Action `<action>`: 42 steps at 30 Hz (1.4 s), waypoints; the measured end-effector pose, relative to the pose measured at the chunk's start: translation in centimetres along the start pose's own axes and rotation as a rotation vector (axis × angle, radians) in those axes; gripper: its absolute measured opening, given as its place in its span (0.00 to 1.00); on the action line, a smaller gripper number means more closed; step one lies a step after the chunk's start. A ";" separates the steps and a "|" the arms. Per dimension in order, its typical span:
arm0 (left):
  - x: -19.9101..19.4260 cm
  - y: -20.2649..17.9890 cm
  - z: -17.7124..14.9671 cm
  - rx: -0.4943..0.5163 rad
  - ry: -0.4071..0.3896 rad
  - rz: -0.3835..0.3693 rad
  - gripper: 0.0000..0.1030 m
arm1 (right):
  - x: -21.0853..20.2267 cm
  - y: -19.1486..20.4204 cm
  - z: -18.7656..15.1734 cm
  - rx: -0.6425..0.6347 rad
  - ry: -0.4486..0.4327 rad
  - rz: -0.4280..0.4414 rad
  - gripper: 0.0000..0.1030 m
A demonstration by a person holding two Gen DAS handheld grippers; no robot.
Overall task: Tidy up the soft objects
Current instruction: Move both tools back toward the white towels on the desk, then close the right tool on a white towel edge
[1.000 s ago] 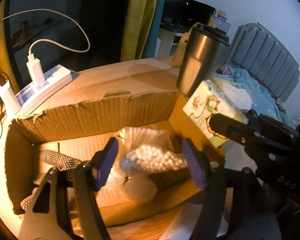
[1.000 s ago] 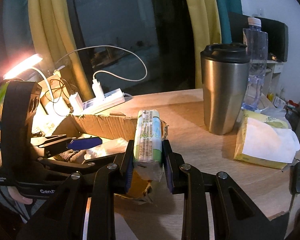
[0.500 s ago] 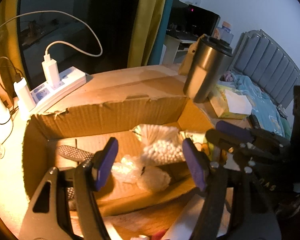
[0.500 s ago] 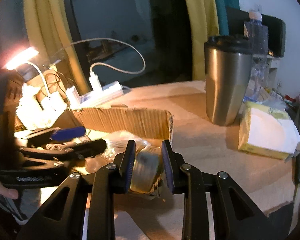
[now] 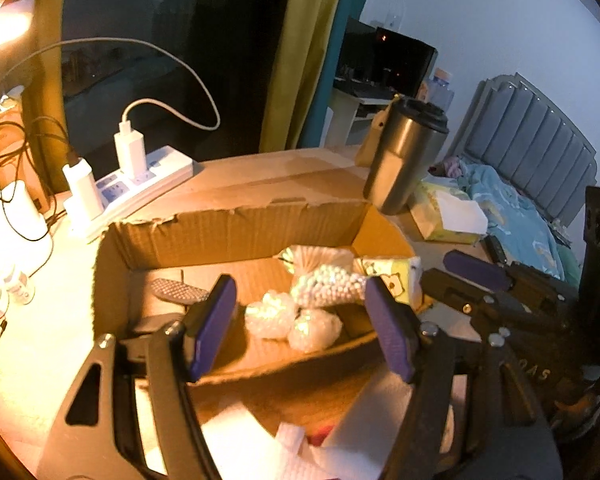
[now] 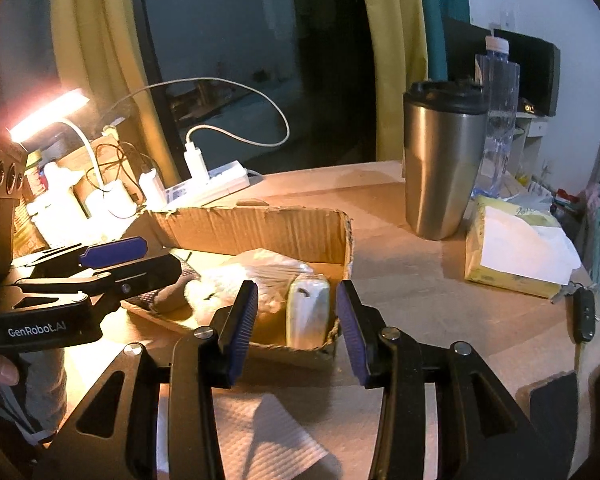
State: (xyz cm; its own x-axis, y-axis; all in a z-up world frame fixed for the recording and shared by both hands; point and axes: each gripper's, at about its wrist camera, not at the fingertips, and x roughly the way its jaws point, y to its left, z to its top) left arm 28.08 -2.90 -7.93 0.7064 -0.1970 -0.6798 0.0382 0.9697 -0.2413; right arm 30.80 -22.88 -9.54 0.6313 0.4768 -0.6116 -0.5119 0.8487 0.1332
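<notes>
A torn cardboard box [image 5: 236,224] [image 6: 252,220] lies on the round wooden table. Inside are clear bags of small white balls [image 5: 324,288] [image 6: 236,284] and a small tissue pack [image 5: 388,276] [image 6: 308,312] standing in the near right corner. My right gripper [image 6: 296,328] hovers just in front of that corner; its jaws are opening and the pack sits free beyond them, untouched. My left gripper [image 5: 300,332] is open above the box's near edge with nothing between its fingers. Each gripper shows in the other's view: the right gripper [image 5: 476,276] and the left gripper [image 6: 112,256].
A steel tumbler [image 6: 440,160] and a water bottle [image 6: 496,112] stand behind the box, and a yellow tissue box [image 6: 512,252] lies to the right. A power strip [image 5: 140,188] with chargers and a lit lamp [image 6: 48,116] are on the left. Paper towels [image 6: 260,432] lie in front, a car key [image 6: 584,312] at the right.
The right gripper lowered the tissue pack into the box, let go and drew back. The left gripper backed away from the box and rose a little.
</notes>
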 end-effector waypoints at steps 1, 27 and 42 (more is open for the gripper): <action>-0.5 0.0 -0.2 0.000 -0.005 -0.001 0.66 | -0.3 0.3 0.0 -0.004 -0.004 0.000 0.42; -8.0 1.3 -5.4 -0.004 -0.055 0.021 0.67 | -4.9 5.9 -2.9 -0.053 -0.030 0.020 0.42; -8.0 3.2 -9.2 -0.035 -0.002 0.022 0.67 | -4.1 7.2 -6.6 -0.044 0.038 0.011 0.42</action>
State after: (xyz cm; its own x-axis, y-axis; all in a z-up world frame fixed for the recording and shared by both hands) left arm 16.01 0.40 -9.65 0.7081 -0.1756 -0.6839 -0.0019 0.9681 -0.2506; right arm 20.69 -20.22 -11.20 0.6033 0.4761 -0.6398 -0.5441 0.8323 0.1063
